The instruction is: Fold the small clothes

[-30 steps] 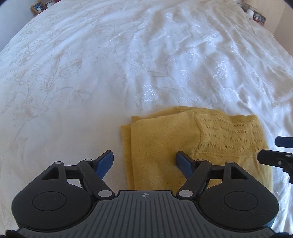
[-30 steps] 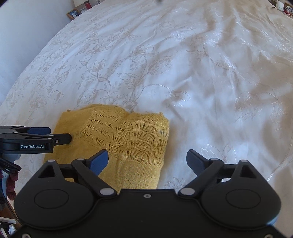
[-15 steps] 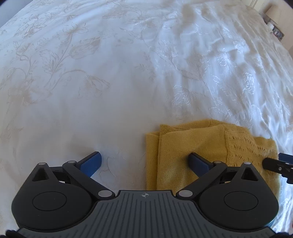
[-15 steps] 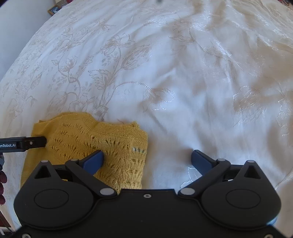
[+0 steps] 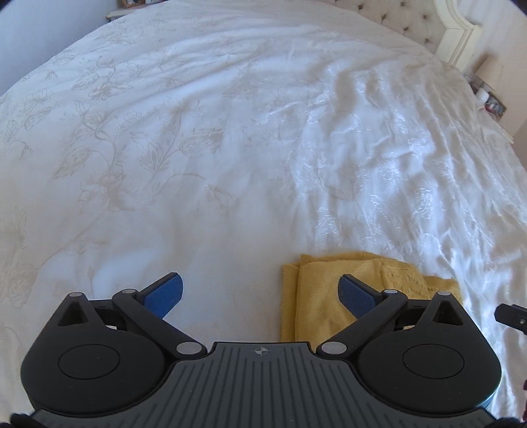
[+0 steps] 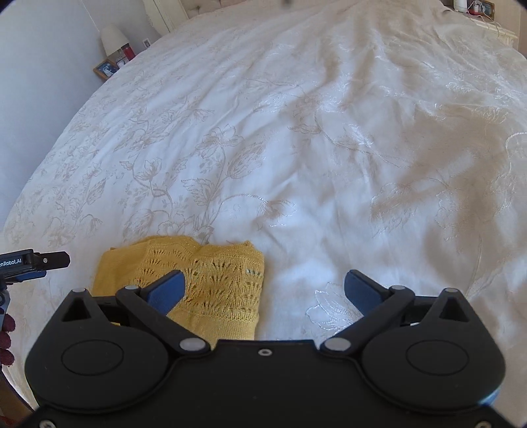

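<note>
Nearest the left wrist camera, the left gripper has its blue-padded jaws spread wide with nothing between them but bare bedspread and the left edge of the garment; its jaws have just been opening, and no pad presses on cloth. Its right finger stands in front of the folded yellow knit top, which lies flat on the white bedspread as a compact rectangle, plain knit on the left and openwork lace toward the right. At the far right edge of that view the black tip of the right gripper shows just beside the garment. From the right wrist camera, the right gripper is likewise released, jaws wide apart and empty, having just been opening too; its left finger overlaps the lace part of the yellow knit top, while its right finger is over plain bedspread. The left gripper pokes in at the left edge, near the garment's left side but apart from it. Farther off, the embroidered floral bedspread stretches away in soft wrinkles. Beyond it stand a bedside lamp, a framed picture, and, in the left view, a tufted headboard.
</note>
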A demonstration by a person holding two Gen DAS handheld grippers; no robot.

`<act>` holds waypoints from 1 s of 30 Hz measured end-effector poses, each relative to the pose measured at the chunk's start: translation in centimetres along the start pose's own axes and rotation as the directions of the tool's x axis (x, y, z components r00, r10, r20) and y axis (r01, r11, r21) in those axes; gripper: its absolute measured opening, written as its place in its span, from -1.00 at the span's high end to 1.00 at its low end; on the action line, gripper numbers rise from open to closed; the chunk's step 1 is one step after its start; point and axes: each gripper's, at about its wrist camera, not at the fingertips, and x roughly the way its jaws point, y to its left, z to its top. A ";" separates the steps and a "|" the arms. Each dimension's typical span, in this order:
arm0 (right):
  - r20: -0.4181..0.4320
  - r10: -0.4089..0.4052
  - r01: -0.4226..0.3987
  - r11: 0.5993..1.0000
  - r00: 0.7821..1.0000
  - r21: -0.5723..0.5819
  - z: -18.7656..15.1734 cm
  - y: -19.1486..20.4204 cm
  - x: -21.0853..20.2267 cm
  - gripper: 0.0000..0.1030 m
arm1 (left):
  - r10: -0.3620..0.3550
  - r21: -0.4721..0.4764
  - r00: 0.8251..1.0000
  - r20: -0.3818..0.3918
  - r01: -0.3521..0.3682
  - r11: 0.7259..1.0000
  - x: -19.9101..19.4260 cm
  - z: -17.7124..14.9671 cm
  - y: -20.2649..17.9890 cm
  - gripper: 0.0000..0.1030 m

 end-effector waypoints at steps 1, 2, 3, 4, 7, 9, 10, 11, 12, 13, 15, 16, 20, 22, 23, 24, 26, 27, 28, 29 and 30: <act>0.008 -0.001 0.001 1.000 1.000 -0.009 -0.2 0.3 -0.5 -0.99 | -0.004 0.014 1.000 0.012 0.004 1.000 -0.7 -0.3 -0.5 -0.99; 0.011 -0.005 0.005 1.000 1.000 -0.021 -0.5 0.6 -1.0 -0.99 | -0.009 0.027 1.000 0.023 0.008 1.000 -1.6 -0.6 -0.9 -0.99; 0.015 -0.009 0.009 0.999 1.000 -0.040 -0.7 1.1 -1.5 -0.99 | -0.009 0.047 0.999 0.038 0.008 0.999 -2.6 -1.1 -1.5 -0.99; 0.019 -0.005 0.007 0.998 1.000 -0.055 -0.9 1.4 -2.0 -0.99 | -0.001 0.062 0.999 0.047 -0.002 0.998 -3.3 -1.6 -1.9 -0.99; 0.040 0.014 -0.010 0.995 0.999 -0.101 -2.0 2.6 -3.7 -0.99 | 0.025 0.072 0.997 0.067 -0.030 0.997 -5.4 -2.8 -2.9 -0.98; 0.052 0.026 -0.019 0.990 0.998 -0.139 -2.7 3.5 -4.9 -0.99 | 0.030 0.064 0.996 0.080 -0.035 0.997 -6.8 -3.4 -3.3 -0.97; 0.058 0.033 -0.023 0.987 0.998 -0.156 -3.1 3.9 -5.4 -0.99 | 0.033 0.060 0.996 0.085 -0.038 0.997 -7.4 -3.6 -3.5 -0.97; 0.063 0.037 -0.026 0.985 0.997 -0.169 -3.4 4.4 -5.9 -0.99 | 0.040 0.059 0.995 0.089 -0.045 0.997 -7.9 -3.9 -3.7 -0.97; 0.064 0.045 -0.033 0.984 0.997 -0.175 -3.7 4.7 -6.3 -0.99 | 0.051 0.063 0.995 0.089 -0.056 0.996 -8.3 -4.1 -3.9 -0.97; 0.065 0.055 -0.042 0.983 0.996 -0.177 -4.0 5.0 -6.8 -0.99 | 0.069 0.071 0.994 0.084 -0.075 0.995 -8.7 -4.3 -4.1 -0.97; 0.064 0.061 -0.049 0.985 0.996 -0.166 -4.6 5.6 -7.5 -0.99 | 0.111 0.085 0.992 0.062 -0.116 0.990 -9.0 -4.4 -4.5 -0.97; 0.062 0.055 -0.044 0.986 0.997 -0.159 -4.8 5.8 -7.9 -0.99 | 0.126 0.094 0.991 0.051 -0.130 0.987 -9.3 -4.5 -4.6 -0.97; 0.081 -0.016 0.030 0.985 0.997 -0.172 -6.1 7.4 -9.4 -0.99 | 0.172 0.116 0.985 0.035 -0.175 0.978 -10.2 -5.2 -5.1 -0.96; 0.077 -0.051 0.064 0.982 0.996 -0.179 -6.5 8.1 -9.9 -0.99 | 0.172 0.128 0.985 0.023 -0.174 0.976 -10.7 -5.8 -5.3 -0.96; 0.073 -0.075 0.087 0.980 0.994 -0.178 -6.7 8.5 -10.2 -0.99 | 0.170 0.134 0.985 0.015 -0.171 0.976 -11.0 -6.0 -5.4 -0.96; 0.071 -0.095 0.106 0.979 0.993 -0.174 -6.9 8.9 -10.4 -0.99 | 0.169 0.140 0.986 0.008 -0.169 0.976 -11.3 -6.3 -5.5 -0.96; 0.058 -0.125 0.133 0.977 0.990 -0.165 -7.2 9.6 -10.9 -0.99 | 0.175 0.152 0.985 0.005 -0.173 0.973 -12.0 -6.9 -5.7 -0.96; 0.050 -0.138 0.144 0.976 0.989 -0.163 -7.5 10.0 -11.3 -0.99 | 0.182 0.157 0.983 0.009 -0.181 0.971 -12.4 -7.3 -5.8 -0.96; 0.047 -0.141 0.147 0.976 0.989 -0.163 -7.7 10.2 -11.5 -0.98 | 0.187 0.163 0.982 0.013 -0.186 0.969 -12.8 -7.7 -5.9 -0.96; 0.045 -0.136 0.141 0.977 0.990 -0.161 -7.9 10.5 -11.9 -0.98 | 0.186 0.169 0.982 0.017 -0.186 0.968 -13.2 -8.0 -5.9 -0.96; 0.045 -0.128 0.134 0.979 0.991 -0.155 -8.1 10.7 -12.2 -0.98 | 0.181 0.177 0.983 0.019 -0.182 0.967 -13.5 -8.3 -5.9 -0.96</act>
